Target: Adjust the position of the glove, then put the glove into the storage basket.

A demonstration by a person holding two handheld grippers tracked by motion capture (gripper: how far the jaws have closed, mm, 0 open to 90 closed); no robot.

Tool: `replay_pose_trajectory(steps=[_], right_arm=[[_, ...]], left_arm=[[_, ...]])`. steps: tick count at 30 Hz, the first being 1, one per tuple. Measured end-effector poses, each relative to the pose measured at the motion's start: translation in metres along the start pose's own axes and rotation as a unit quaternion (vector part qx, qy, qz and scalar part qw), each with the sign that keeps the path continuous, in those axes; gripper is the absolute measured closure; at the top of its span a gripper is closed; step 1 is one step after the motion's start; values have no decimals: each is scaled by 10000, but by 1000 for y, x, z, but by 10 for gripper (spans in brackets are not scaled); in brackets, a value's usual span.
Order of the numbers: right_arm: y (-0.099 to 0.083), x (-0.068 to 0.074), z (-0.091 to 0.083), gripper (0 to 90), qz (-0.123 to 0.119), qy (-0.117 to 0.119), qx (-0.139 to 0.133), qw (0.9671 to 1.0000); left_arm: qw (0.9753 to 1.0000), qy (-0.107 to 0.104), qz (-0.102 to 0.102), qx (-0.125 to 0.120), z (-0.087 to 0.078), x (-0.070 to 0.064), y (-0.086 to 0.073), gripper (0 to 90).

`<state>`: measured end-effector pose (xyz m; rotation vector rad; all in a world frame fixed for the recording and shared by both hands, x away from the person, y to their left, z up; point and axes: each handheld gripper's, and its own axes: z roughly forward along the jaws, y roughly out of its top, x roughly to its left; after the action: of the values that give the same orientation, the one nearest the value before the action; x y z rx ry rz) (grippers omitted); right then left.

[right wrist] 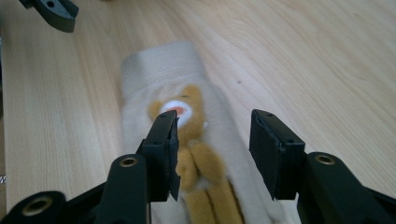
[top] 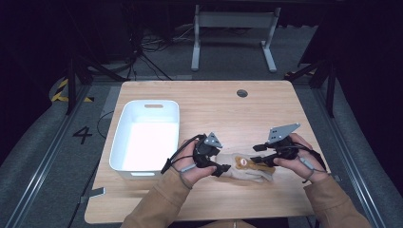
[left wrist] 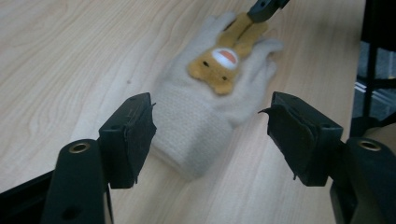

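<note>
White bin [top: 124, 156] (handle slot at far end), wooden table [top: 266, 109], grommet hole [top: 242, 93]

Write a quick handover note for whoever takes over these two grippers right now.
Left gripper: jaws open, set either side of the cuff end of the cream glove, not gripping.
Right gripper: jaws open over the glove's finger end, above the bear patch.
The glove lies flat on the table, near the front edge; the white bin sits to its left.
Done: both grippers lined up on the glove.
Left: probably close, lift, and move the glove, perhaps to the bin.
</note>
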<state>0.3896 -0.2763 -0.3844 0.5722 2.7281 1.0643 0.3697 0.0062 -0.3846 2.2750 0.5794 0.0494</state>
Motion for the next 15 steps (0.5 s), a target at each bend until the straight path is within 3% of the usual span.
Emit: replay_pose_trajectory(steps=[7,15], right_arm=[[-14,-5,-25,528,443,-413,-202,9980],[-28,-13,-39,521,791,-674,-248,9943]], left_arm=[[9999,112,89,-37,1,1,9,249],[9998,4,202,13,9,-1,14,215]])
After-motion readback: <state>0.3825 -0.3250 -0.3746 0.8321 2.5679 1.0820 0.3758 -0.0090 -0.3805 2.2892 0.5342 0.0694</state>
